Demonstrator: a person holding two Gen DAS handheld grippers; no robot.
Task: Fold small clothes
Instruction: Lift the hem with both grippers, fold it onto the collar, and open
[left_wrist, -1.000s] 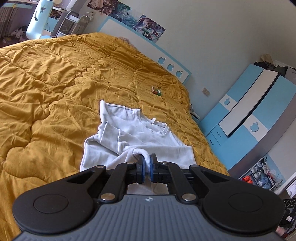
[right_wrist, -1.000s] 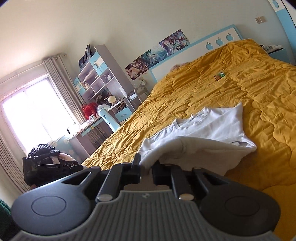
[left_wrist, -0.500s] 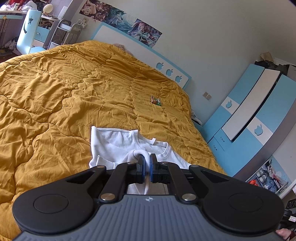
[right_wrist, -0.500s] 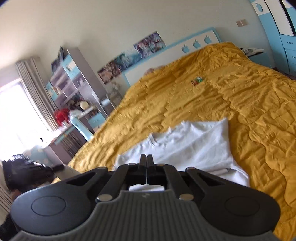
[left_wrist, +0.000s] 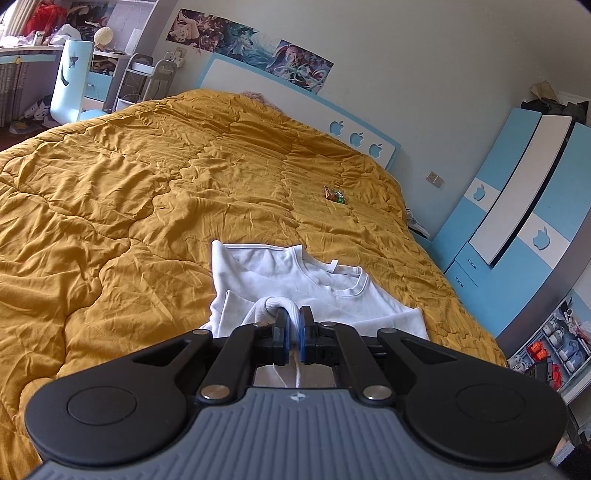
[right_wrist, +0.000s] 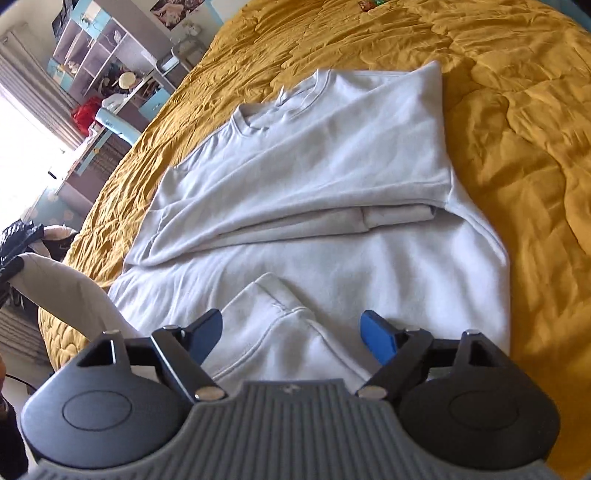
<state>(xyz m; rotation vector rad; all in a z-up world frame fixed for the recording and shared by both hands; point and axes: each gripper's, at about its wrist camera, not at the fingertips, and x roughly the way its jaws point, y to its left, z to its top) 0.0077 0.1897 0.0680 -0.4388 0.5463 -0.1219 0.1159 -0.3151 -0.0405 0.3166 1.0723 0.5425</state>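
My left claw (left_wrist: 292, 329) is pinched tight on a thick rolled fold of the white sweatshirt (left_wrist: 291, 280), the ribbed hem bulging up in a soft loop between the blue pads (left_wrist: 281, 330). My right claw (right_wrist: 291, 334) gapes wide with nothing in its grip, its pads (right_wrist: 376, 334) standing to either side of a folded corner of the same sweatshirt (right_wrist: 332, 177) with a stitched seam; I think they hang just above the cloth, though I cannot tell whether they touch it. The sweatshirt lies on the bed, a smooth, heavy fleece-like knit with a round ribbed collar (right_wrist: 280, 107) at the far end and one layer doubled across the middle in a long flat crease. Under it spreads a mustard-yellow quilt (left_wrist: 129, 206), puffy and wrinkled, stitched in wavy lines. A small crinkled wrapper (left_wrist: 334, 194) sits well apart on the quilt toward the white, blue-edged headboard (left_wrist: 295, 110) with apple-shaped cutouts.
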